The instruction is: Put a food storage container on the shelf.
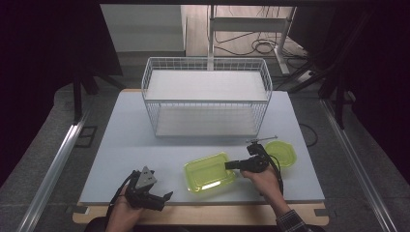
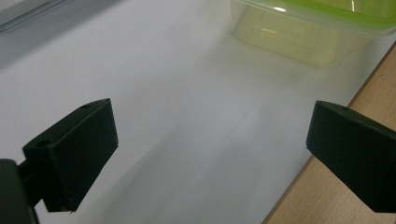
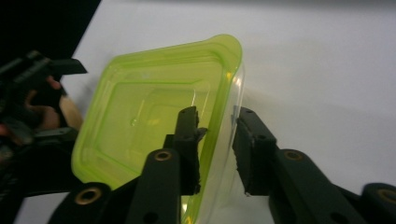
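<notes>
A clear yellow-green container (image 1: 209, 171) lies open on the white table (image 1: 130, 145), near the front. My right gripper (image 1: 227, 166) reaches in from the right. In the right gripper view its jaws straddle the container's (image 3: 140, 121) near wall, one inside and one outside, with small gaps on both sides; the right gripper (image 3: 215, 126) is open. My left gripper (image 1: 163, 200) hovers over the table's front edge, left of the container (image 2: 303, 32). The left gripper (image 2: 210, 144) is wide open with nothing between its jaws.
A matching green lid (image 1: 282, 152) lies just right of my right hand. A white wire basket rack (image 1: 206, 96) with two shelves stands at the back middle of the table. A wooden strip (image 2: 299, 207) borders the table's front.
</notes>
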A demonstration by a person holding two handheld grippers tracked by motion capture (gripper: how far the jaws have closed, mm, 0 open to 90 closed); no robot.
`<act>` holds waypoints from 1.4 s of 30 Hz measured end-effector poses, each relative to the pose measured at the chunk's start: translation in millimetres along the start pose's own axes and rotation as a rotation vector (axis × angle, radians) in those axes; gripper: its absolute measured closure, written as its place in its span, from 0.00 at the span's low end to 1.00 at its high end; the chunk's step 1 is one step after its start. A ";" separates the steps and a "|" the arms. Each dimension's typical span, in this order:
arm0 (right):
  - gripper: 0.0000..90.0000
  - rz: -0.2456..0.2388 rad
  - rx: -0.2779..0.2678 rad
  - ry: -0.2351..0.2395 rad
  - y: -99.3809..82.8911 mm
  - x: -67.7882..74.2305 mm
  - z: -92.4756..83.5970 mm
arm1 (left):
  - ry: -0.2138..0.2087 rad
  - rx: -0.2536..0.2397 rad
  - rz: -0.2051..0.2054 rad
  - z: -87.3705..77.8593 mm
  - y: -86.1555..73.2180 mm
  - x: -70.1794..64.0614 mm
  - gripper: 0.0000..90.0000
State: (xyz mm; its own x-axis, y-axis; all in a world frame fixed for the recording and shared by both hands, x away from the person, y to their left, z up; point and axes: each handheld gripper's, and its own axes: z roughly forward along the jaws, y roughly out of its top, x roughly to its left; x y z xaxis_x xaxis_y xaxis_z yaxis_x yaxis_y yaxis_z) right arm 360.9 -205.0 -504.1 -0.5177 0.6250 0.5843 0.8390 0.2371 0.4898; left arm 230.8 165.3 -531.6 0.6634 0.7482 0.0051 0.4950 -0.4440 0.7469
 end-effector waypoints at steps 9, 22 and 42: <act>0.89 0.049 0.011 0.097 -1.4 -0.8 -2.2 | 0.005 0.000 0.004 -0.2 0.1 -0.1 0.02; 0.89 0.041 -0.059 0.106 5.5 7.9 -16.3 | 0.013 -0.003 -0.002 -0.9 -0.2 1.2 0.02; 0.89 -0.001 -0.153 0.124 28.0 22.1 -41.9 | 0.012 0.019 -0.016 0.9 -1.0 2.5 0.02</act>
State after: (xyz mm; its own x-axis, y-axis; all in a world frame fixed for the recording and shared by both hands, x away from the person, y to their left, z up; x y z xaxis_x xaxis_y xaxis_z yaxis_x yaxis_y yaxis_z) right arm 366.0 -215.8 -450.3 -0.5429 0.5265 0.6543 0.8081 0.1154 0.5776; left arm 232.4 167.2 -533.0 0.6487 0.7610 0.0012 0.5162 -0.4412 0.7341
